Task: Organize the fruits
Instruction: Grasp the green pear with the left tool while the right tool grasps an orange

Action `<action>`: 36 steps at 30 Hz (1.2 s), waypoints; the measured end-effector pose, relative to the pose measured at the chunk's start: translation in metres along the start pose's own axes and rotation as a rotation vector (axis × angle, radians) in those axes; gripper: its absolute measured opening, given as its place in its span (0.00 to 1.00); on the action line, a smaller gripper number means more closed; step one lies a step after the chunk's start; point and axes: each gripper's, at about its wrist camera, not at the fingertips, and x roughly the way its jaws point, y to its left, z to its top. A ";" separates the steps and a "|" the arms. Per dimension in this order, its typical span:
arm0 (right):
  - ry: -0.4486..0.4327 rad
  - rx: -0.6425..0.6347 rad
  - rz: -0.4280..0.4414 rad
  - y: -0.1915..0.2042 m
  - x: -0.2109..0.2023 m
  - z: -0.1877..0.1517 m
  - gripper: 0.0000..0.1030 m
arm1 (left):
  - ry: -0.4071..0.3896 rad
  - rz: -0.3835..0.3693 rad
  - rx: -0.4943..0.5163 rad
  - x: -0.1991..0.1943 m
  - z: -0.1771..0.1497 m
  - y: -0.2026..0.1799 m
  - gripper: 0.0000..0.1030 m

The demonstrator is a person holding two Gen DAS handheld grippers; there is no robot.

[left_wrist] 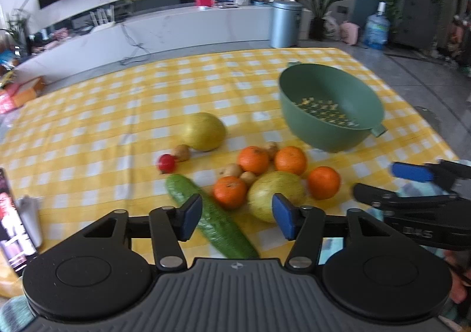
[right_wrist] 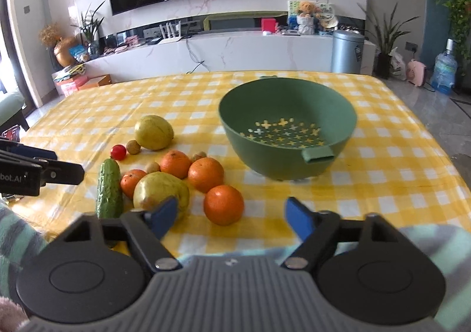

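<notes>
Fruits sit in a loose cluster on the yellow checked tablecloth (right_wrist: 382,155), lower left of centre in the right wrist view, left of the green colander bowl (right_wrist: 287,114). Bowl is upright, nothing inside, only the cross-shaped holes showing the cloth through them.

Cluster, right wrist view: four oranges, nearest one (right_wrist: 223,204) apart from the rest at lower centre; a big yellow-green fruit (right_wrist: 159,192) touching two of the oranges; a second yellow-green fruit (right_wrist: 154,132) further back. Cucumber (right_wrist: 109,188) lies along the cluster's left edge. A small red fruit (right_wrist: 118,152) and a few small brown round ones sit among them, near the back.

Left gripper (left_wrist: 237,216): jaws partly apart, nothing between the pads. In the left wrist view the cucumber runs diagonally below the gap, and the right pad overlaps the big yellow-green fruit's edge; contact can't be judged.

Right gripper (right_wrist: 232,217): jaws partly apart, holding nothing. The nearest orange is just above the gap in frame, with no pad on it. Its left pad overlaps the big yellow-green fruit in the picture.

Each gripper shows at the other view's side edge.
</notes>
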 end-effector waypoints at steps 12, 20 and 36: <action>0.097 0.062 0.018 -0.008 0.044 0.008 0.52 | 0.012 -0.060 0.224 0.044 -0.003 -0.033 0.67; 0.114 0.112 0.065 -0.010 0.064 0.010 0.52 | 0.017 -0.031 0.383 0.065 -0.016 -0.052 0.76; 0.160 0.089 0.050 -0.005 0.088 0.010 0.45 | -0.012 0.051 0.566 0.098 -0.027 -0.080 0.80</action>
